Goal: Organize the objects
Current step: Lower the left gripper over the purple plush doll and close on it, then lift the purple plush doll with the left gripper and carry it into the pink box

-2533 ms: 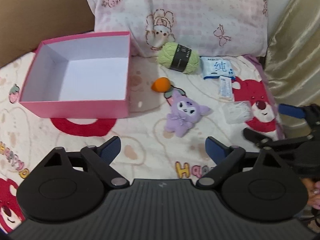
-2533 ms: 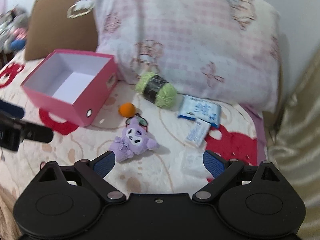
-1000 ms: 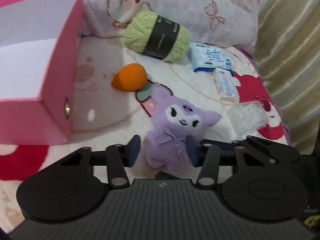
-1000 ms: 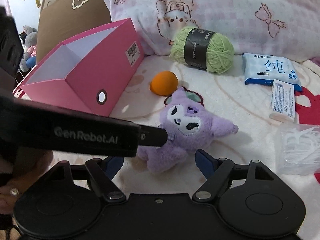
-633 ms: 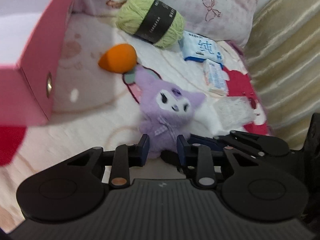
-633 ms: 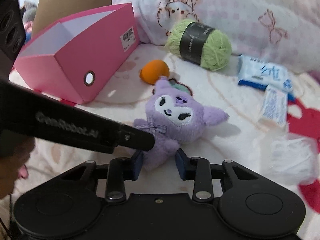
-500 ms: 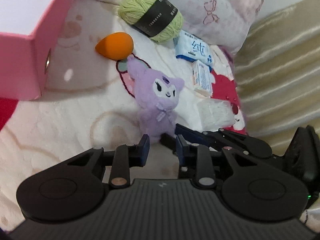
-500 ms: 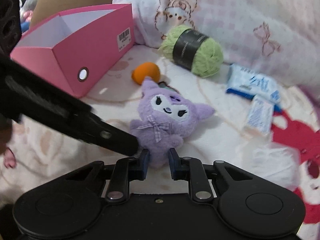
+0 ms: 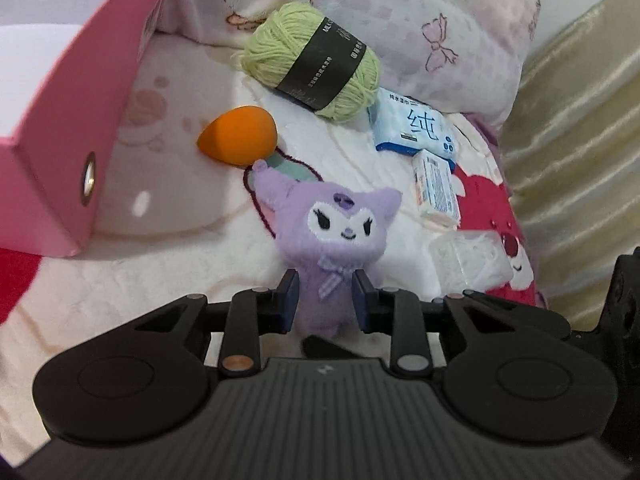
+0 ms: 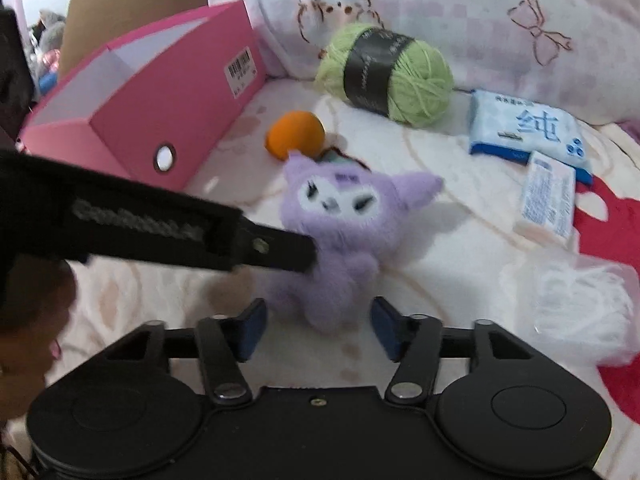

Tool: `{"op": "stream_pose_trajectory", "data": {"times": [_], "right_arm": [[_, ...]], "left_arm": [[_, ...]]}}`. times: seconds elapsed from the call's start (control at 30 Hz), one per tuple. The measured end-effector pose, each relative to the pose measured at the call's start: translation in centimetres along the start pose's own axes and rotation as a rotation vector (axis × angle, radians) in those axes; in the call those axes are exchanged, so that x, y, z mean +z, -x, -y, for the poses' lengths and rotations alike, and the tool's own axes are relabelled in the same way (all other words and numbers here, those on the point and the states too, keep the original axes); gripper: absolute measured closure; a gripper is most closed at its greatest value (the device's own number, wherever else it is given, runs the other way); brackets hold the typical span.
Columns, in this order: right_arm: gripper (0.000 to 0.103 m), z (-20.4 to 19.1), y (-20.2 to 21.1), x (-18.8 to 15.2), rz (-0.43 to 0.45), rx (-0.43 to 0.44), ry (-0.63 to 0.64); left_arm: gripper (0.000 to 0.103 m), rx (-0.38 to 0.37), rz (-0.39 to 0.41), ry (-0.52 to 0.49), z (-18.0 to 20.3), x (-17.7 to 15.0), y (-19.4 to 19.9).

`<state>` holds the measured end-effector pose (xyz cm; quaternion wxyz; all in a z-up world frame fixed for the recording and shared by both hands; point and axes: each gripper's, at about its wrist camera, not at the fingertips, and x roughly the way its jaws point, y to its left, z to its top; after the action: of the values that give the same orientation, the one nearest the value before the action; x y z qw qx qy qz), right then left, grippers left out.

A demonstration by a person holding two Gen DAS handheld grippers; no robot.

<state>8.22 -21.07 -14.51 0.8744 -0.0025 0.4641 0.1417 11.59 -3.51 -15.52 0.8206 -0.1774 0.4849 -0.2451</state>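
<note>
fuzzy purple plush doll (image 9: 336, 240) pinched by left hand-held gripper (image 9: 325, 300); right hand-held gripper (image 10: 318, 330) spread.

The left gripper (image 10: 308, 254) reaches in from 9 o'clock onto the purple plush (image 10: 340, 240). The right gripper (image 10: 318, 332) has just been opening; the plush's foot sits untouched between its jaws.

Pink checked pillow (image 9: 440, 12) with cartoon prints leans at the back, white bear-print blanket (image 9: 168, 272) covers the bed, shiny gold curtain (image 9: 580, 140) hangs alongside, brown headboard (image 10: 132, 4) behind.
</note>
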Motion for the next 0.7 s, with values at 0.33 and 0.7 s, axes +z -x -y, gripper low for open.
{"op": "stream_pose_trajectory", "data": {"times": [0.33, 0.7], "right_arm": [[0.029, -0.4, -1.5, 0.7, 0.024, -0.046, 0.012], [0.047, -1.3, -2.1, 0.3, 0.061, -0.100, 0.072]], "left_arm": [[0.069, 0.041, -0.037, 0.001, -0.2, 0.5, -0.9], [0.069, 0.074, 0.031, -0.042, 1.0, -1.1, -1.6]]}}
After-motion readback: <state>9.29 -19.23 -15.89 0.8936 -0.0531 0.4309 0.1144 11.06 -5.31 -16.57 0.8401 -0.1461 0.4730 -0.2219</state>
